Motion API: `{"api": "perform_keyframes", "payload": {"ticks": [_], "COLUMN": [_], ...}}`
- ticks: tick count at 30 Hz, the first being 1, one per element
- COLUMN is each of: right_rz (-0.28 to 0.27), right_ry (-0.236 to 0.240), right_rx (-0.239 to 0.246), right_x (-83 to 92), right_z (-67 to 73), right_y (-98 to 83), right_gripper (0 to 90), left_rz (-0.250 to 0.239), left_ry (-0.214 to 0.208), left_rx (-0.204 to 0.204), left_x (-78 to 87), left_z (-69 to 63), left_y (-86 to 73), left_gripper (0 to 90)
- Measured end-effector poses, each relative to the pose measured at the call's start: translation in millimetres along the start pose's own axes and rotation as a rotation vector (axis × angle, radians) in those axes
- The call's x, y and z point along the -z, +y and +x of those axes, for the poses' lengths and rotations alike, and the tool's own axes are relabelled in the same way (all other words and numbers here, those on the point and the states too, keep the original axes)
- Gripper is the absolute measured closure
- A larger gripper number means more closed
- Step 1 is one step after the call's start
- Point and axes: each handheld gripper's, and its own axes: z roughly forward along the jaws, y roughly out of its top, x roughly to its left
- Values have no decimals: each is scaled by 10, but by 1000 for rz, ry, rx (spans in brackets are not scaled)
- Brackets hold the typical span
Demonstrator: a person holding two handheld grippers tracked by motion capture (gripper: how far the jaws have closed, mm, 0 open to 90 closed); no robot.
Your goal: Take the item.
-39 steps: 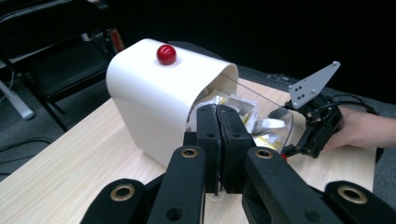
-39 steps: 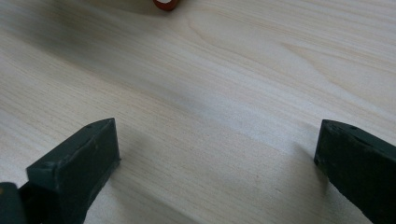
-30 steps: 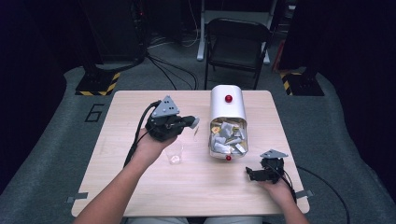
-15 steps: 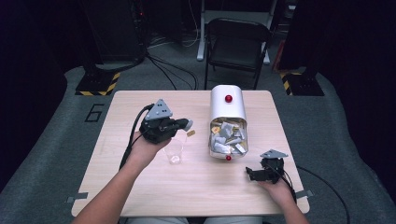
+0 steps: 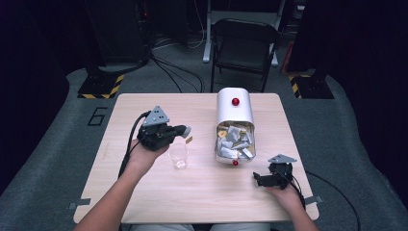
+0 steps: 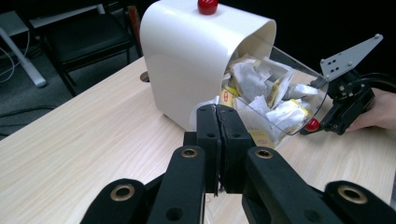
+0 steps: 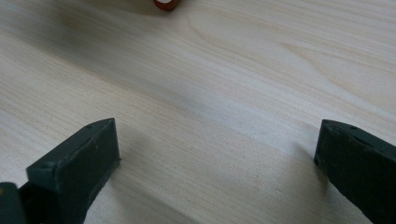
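On the pale wooden table (image 5: 202,192) stands a white rounded dispenser box with a red knob on top (image 5: 234,109), its clear hinged front flap with a second red knob (image 5: 235,162) tipped open over a heap of small paper tea-bag sachets in white, grey and yellow (image 5: 233,142). Just left of it stands a small clear plastic cup (image 5: 178,155), upright and, as far as I can tell, empty. The left gripper (image 5: 184,130) hovers above the cup's far rim, its jaws pressed together; in the left gripper view (image 6: 218,122) they meet with no gap, and the high view shows a small tan tag or sachet (image 5: 189,140) hanging just below the tips, so it seems pinched there, though the piece itself is too small to make out. The right gripper (image 5: 257,179) rests low on the table near the right front edge, jaws spread wide with nothing but bare wood between them (image 7: 215,140). I judge the sachets to be very light, thin, limp and crinkly, prone to slip or snag on their neighbours; a firm pinch on a flat corner or sealed edge should suit best. The cup looks light and easily tipped, so anything lowered into it should stay clear of the rim.
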Motion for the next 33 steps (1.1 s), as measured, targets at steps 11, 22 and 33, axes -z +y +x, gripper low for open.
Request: {"api": "perform_keyframes", "payload": {"ticks": [11, 22, 33], "right_rz": [0, 1, 0], "right_ry": [0, 0, 0], "right_rx": [0, 1, 0], "right_x": [0, 0, 0], "right_z": [0, 0, 0], "right_y": [0, 0, 0], "right_gripper": [0, 0, 0], "left_rz": [18, 38, 54], "left_ry": [19, 28, 29], "left_rx": [23, 46, 69], "left_x": [66, 72, 9], "left_z": [98, 150, 162], "left_y": [-122, -261, -397], "left_gripper": [882, 882, 882]}}
